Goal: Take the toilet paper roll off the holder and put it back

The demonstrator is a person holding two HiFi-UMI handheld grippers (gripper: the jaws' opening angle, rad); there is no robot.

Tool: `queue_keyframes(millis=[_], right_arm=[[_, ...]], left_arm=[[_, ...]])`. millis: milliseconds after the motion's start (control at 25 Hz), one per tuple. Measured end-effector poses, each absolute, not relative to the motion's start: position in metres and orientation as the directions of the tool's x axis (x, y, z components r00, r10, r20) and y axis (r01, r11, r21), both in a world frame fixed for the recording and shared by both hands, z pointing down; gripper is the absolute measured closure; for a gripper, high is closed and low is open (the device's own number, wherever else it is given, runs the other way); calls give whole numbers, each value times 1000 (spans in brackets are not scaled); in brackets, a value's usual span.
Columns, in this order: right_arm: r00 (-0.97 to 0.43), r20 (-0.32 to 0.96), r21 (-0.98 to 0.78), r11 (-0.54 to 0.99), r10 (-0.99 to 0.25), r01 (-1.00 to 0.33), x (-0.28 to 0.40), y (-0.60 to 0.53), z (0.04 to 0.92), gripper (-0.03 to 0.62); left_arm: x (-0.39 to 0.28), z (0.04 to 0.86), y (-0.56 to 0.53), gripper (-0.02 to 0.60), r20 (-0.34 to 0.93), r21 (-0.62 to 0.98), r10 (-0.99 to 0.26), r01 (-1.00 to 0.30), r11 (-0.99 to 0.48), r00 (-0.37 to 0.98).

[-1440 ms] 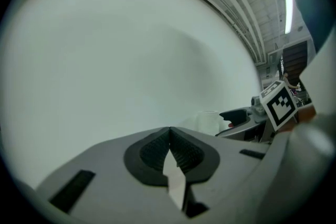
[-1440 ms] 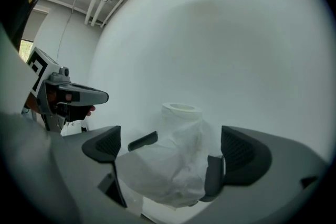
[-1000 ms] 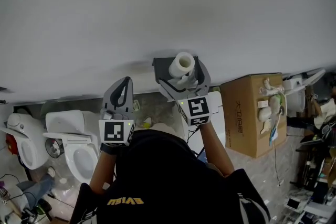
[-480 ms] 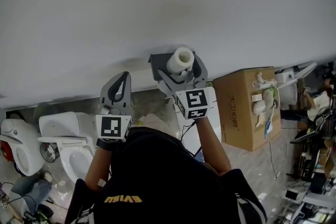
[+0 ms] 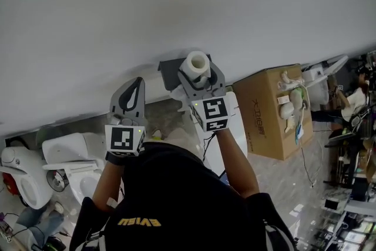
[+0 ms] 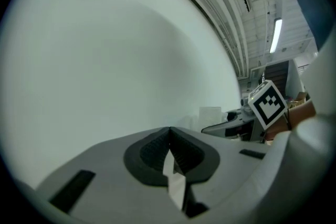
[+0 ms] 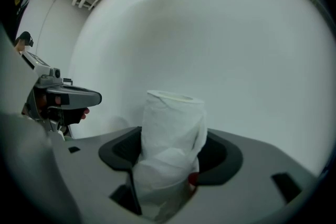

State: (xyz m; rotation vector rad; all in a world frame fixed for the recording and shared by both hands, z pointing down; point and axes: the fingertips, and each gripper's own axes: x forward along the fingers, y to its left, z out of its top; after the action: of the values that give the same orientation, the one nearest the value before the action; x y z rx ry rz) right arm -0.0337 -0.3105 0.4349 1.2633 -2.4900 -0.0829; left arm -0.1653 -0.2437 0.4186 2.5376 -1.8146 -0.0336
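The white toilet paper roll [image 5: 195,63] stands out from the dark grey holder [image 5: 167,72] on the white wall. My right gripper [image 5: 198,74] reaches up around it, its jaws closing. In the right gripper view the roll [image 7: 173,123] fills the gap and both dark pads [image 7: 210,152] press into its wrinkled sides. My left gripper [image 5: 135,84] hangs to the left of the holder, pointing at the bare wall. Seen in the left gripper view, the left gripper [image 6: 169,136] is shut with its ribbed pads meeting and nothing between them.
A cardboard box [image 5: 267,111] with white items on its side stands to the right. Two white toilets [image 5: 73,156] [image 5: 17,170] sit at the lower left. A white fixture [image 5: 226,141] is under the right arm. Cluttered shelves [image 5: 352,197] line the far right.
The right gripper's jaws have closed in from wide open onto the roll. Both grippers and the holder sit slightly further left and higher in the head view; the left gripper stays shut.
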Motion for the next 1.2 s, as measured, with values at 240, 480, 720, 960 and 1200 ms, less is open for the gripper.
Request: queue_keyframes(millis=[240, 480, 720, 960, 1200], right_arm=[[-541, 273, 213, 598, -796, -773, -34, -307, 433, 289], [-545, 262, 217, 599, -796, -771, -34, -309, 434, 289], [-545, 260, 218, 598, -797, -771, -33, -309, 433, 289], [-541, 275, 212, 599, -795, -772, -32, -310, 434, 289], [-537, 269, 221, 594, -799, -773, -32, -311, 433, 289]], left_arm=[[-155, 421, -245, 574, -1, 34, -938, -937, -347, 348], [-145, 421, -252, 574, 10, 24, -932, -932, -362, 362], [-144, 420, -246, 574, 17, 17, -931, -931, -364, 365], [-149, 417, -244, 574, 9, 11, -936, -936, -352, 352], [-154, 415, -245, 574, 13, 2, -936, -936, -353, 353]])
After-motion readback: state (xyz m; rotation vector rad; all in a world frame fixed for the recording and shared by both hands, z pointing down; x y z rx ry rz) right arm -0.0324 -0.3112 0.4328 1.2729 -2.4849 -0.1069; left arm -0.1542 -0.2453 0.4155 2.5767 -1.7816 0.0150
